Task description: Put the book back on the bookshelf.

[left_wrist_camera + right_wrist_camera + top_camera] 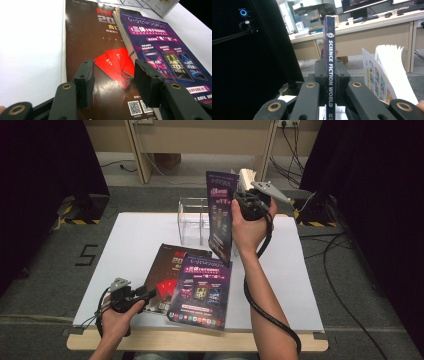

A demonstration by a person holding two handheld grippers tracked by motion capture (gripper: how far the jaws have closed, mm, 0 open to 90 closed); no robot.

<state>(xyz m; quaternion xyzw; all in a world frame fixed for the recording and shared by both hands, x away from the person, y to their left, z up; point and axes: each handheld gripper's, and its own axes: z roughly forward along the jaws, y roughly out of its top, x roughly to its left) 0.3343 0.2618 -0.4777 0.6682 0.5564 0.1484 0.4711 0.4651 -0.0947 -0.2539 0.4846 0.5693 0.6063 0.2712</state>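
White tabletop [140,240] bears two magazines [197,287]; grey carpet [45,270] lies around it.

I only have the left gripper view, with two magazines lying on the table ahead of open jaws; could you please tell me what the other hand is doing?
Observer: The right hand-held gripper is raised above the table, shut on a purple magazine held upright.
Operator: Thank you. What part of it is gripped?
Observer: The spine, which reads "SCIENCE FICTION WORLD", sits between the jaws.
Operator: And is anything standing behind my two magazines?
Observer: Yes, a clear acrylic holder stands on the white table, beside the raised magazine.
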